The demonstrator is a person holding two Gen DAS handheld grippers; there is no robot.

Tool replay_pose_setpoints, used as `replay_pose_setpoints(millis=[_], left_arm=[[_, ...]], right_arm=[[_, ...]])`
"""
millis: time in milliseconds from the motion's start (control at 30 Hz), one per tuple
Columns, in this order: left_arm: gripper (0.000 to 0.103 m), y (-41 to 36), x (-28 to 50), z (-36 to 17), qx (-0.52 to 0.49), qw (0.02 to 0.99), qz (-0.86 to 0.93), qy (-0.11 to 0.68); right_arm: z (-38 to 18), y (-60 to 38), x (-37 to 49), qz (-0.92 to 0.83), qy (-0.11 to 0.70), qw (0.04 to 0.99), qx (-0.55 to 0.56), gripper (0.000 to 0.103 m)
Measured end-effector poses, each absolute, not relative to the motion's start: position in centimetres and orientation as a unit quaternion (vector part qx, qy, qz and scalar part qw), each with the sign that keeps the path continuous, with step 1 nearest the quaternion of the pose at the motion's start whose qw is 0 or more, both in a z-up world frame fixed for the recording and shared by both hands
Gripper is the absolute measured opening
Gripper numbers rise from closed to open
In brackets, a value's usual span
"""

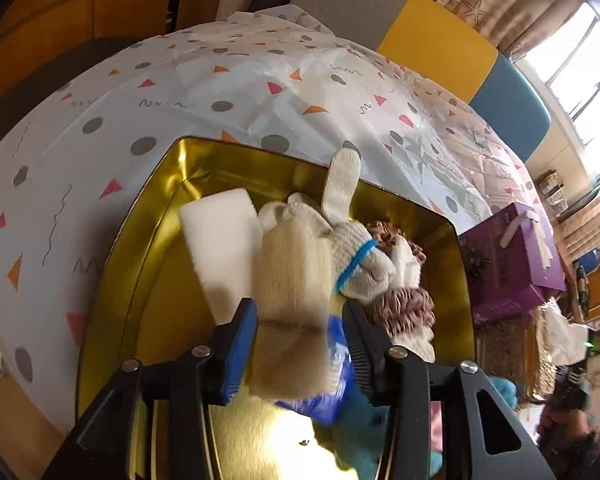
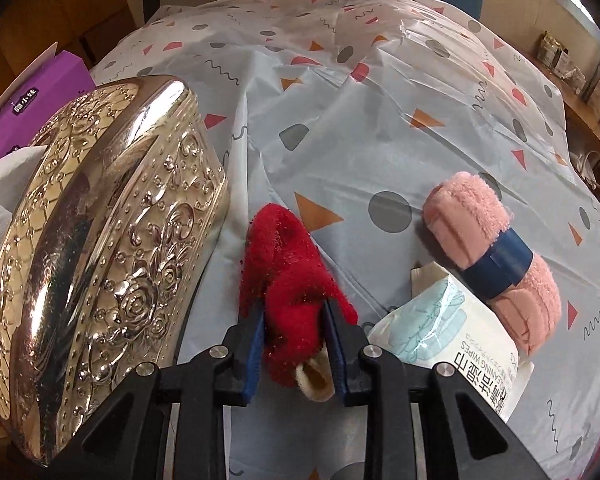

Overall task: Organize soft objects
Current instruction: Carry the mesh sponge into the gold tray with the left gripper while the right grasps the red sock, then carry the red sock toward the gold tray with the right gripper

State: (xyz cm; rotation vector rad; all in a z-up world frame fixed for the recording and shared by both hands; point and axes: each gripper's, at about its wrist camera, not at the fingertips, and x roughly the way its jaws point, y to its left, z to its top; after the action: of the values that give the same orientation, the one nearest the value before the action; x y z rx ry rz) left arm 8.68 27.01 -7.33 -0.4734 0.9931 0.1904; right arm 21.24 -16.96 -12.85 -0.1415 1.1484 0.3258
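Gripping a red fuzzy sock [image 2: 292, 284], the right gripper [image 2: 296, 344] has its two blue-padded jaws closed narrowly on the sock's near end, one pad pressed to each side. The sock's long axis runs away from the jaws, far and slightly left, with its cream-lined opening at the near end between the pads and its rounded toe resting on the patterned tablecloth [image 2: 340, 128]. Just left of the sock stands the embossed gold tin [image 2: 112, 220], seen from outside. To the right of the jaws lie a pack of cleaning wipes [image 2: 452, 344] and, touching it on the far side, a pink rolled towel [image 2: 496, 256] bound with a dark blue band.

The left gripper [image 1: 296, 340] hangs over the open gold interior [image 1: 168, 272] of that same tin. A cream knitted roll [image 1: 292, 280] sits between its jaws, long axis pointing away from them. The left pad looks to be at the roll's edge; the right pad stands clear of it, so the jaws appear loosely open around it rather than squeezing. Beyond the roll, inside the tin, are a white foam block [image 1: 220, 248] to the left, a white knitted glove [image 1: 352, 240] tied with a blue band, and brownish fuzzy items [image 1: 404, 304] to the right. Something blue [image 1: 332, 384] lies beneath the roll.

Judging from this, the tin lies left of the held sock, so the right hand's load must travel left and over the tin's wall.
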Motion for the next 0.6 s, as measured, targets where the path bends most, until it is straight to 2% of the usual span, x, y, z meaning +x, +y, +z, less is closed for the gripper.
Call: replay_pose_setpoints(millis=[67,167,300,600], left_arm=[[0.059,26.9,9.2,-7.6,-0.192,0.853,0.113,0.473],[0.06,26.7,8.7,-7.5,-0.173,0.859,0.127,0.465],[0.068,26.0,6.1,-6.2,-0.136,0.877,0.152,0.435],[0.072,23.1,1.8,-3.1,-0.085,0.91,0.155,0.376]], right_arm=[[-12.9,-16.8,21.0,0.15,0.54,0.825,-0.071,0.028],[-13.0,-16.1,20.7,0.139,0.538,0.827,-0.085,0.026],[-13.2,-15.1,20.2,0.129,0.531,0.832,-0.092,0.025],[-13.8,-16.0,18.7,0.108,0.507,0.853,-0.06,0.017]])
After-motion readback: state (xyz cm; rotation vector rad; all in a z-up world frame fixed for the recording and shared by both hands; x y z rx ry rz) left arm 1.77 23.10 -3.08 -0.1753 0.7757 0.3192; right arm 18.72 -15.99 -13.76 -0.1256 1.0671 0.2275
